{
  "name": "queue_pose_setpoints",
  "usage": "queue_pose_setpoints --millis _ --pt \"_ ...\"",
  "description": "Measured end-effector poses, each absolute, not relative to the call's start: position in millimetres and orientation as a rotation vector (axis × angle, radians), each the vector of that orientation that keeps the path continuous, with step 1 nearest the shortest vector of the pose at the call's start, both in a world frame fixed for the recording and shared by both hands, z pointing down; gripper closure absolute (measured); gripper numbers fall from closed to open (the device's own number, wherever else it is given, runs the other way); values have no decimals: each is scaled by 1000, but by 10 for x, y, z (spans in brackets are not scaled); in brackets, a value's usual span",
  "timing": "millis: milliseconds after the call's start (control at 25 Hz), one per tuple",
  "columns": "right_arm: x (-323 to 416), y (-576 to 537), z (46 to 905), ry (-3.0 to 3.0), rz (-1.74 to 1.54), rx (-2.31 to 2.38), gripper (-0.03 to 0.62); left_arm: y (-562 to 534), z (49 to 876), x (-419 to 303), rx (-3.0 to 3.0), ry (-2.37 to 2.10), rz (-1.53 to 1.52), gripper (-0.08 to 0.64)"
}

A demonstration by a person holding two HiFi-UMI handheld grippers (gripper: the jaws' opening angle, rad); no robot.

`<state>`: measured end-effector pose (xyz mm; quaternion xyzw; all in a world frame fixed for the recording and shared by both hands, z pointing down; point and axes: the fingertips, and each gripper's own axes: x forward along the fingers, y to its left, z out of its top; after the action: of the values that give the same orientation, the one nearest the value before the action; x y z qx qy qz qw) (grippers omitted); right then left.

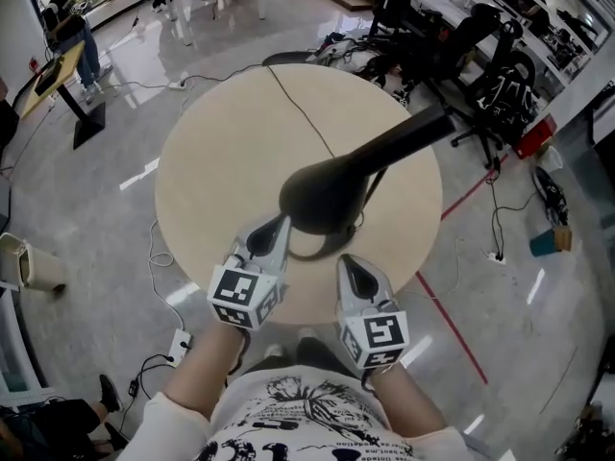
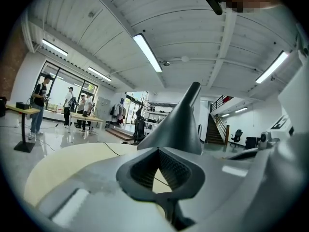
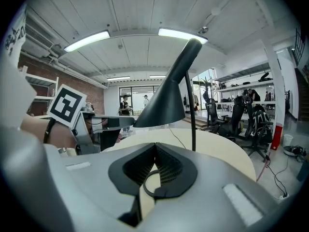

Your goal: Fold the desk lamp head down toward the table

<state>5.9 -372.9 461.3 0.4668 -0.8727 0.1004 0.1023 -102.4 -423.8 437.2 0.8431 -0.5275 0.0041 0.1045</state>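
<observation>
One lamp (image 1: 322,195), one table (image 1: 216,152); left claw (image 1: 279,225), right claw (image 1: 349,264) closed.

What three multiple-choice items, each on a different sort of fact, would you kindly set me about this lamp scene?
1. Where does the lamp stand?
A) on the round table
B) on the floor
C) on a chair

2. What colour is the lamp?
A) white
B) red
C) black

3. How are the fingers of the left gripper and right gripper?
A) both wide apart
B) both together, holding nothing
C) clamped on the lamp's stem

Answers:
1 A, its stem rises from the beige tabletop.
2 C, head and stem are black in every view.
3 B, each gripper view shows the pads meeting at the tips with nothing between them.
</observation>
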Motion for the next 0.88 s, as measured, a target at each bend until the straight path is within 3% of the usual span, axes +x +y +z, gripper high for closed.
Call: queue_pose_setpoints --millis 600,880 --pt "68 -3660 4286 -2587 195 1448 583 -3836 3819 -991 2594 -1561 -174 558" --pt "-19 -3372 4306 -2582 154 1485 583 -3281 4074 -983 2583 -1477 -118 558"
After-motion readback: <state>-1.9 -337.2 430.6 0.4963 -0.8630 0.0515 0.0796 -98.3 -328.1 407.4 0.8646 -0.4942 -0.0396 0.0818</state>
